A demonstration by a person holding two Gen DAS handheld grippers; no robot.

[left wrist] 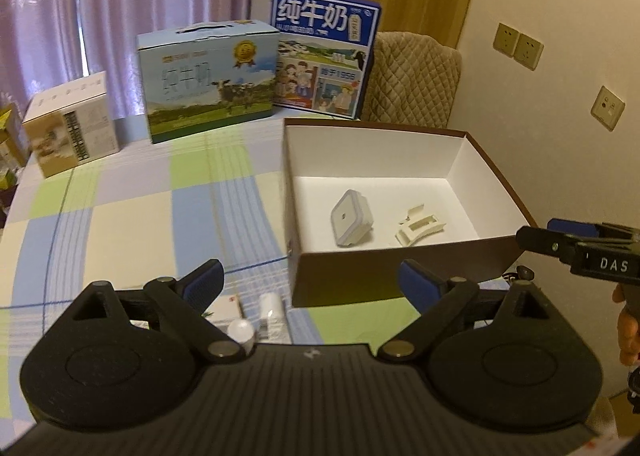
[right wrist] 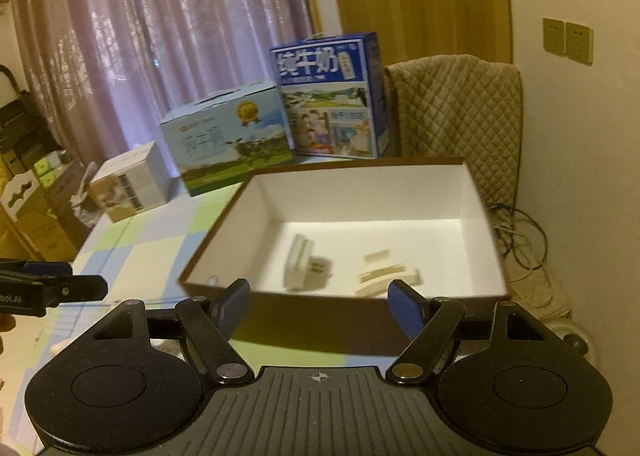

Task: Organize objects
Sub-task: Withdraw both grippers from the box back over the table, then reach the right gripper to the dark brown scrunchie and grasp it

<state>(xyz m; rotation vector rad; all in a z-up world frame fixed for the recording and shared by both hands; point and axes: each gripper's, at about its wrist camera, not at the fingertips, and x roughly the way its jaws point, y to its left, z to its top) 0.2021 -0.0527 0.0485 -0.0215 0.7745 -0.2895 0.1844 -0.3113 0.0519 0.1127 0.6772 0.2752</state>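
A brown box point(left wrist: 360, 272) with a white inside stands open on the checked tablecloth. A white square plug point(left wrist: 351, 218) and a white plastic clip point(left wrist: 420, 228) lie on its floor; the right wrist view shows the plug point(right wrist: 300, 266) and the clip point(right wrist: 386, 274) blurred. My left gripper point(left wrist: 310, 280) is open and empty, just short of the box's near left corner. Under it lie a white bulb point(left wrist: 241, 330), a small white tube point(left wrist: 270, 312) and a small carton point(left wrist: 224, 306). My right gripper point(right wrist: 320, 296) is open and empty at the box point(right wrist: 360, 196) front wall.
Two milk cartons point(left wrist: 212, 80) point(left wrist: 324, 56) and a white box point(left wrist: 72, 124) stand along the table's far edge. A chair with a quilted cover point(right wrist: 456, 116) sits behind the box. Cables point(right wrist: 524, 240) lie on the floor at right. The left gripper point(right wrist: 60, 284) shows at that view's left edge.
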